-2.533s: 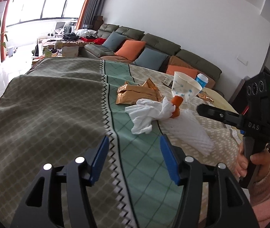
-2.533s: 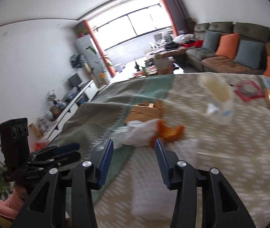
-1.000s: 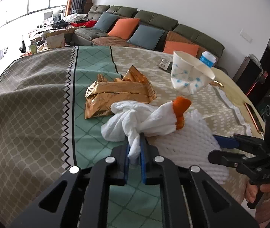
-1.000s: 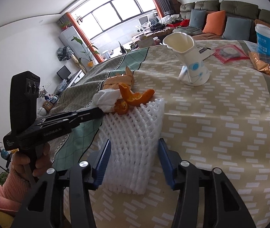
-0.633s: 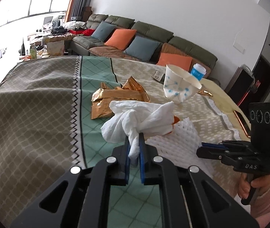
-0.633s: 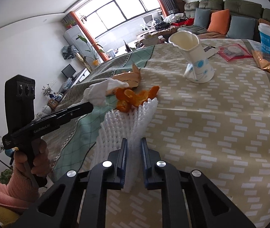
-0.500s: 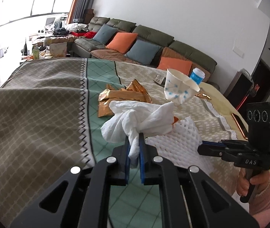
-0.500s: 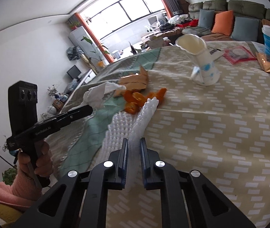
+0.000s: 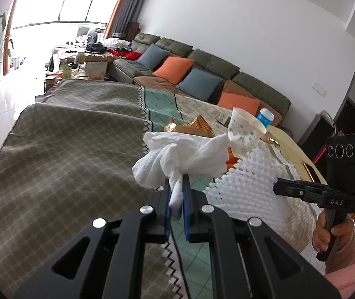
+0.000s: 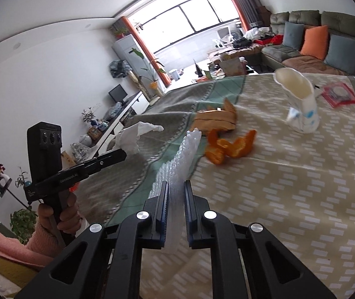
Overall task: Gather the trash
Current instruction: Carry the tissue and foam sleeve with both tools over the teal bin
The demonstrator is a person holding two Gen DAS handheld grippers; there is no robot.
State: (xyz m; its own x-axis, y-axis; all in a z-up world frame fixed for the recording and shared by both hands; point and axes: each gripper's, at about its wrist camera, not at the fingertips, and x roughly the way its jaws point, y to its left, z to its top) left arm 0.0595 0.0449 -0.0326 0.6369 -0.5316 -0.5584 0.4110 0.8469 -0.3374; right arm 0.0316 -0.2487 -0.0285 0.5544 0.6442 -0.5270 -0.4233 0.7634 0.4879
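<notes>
Both hand-held grippers are clamped on trash, raised over the cloth-covered desk [image 10: 289, 186].

From the left: the left hand-held gripper [image 9: 176, 194] is pinched tight on a crumpled white tissue [image 9: 182, 159], which is lifted clear of the desk; in the right wrist view the person's left hand [image 10: 60, 214] grips its handle upright, fingers pointing forward toward the desk. Next, the right hand-held gripper [image 10: 176, 196] is closed on the edge of a white foam net [image 10: 184, 154], raised on edge. Just beyond lie orange peel [image 10: 229, 147] and a gold wrapper [image 10: 214, 120]; a dented paper cup [image 10: 299, 104] stands farther right.
</notes>
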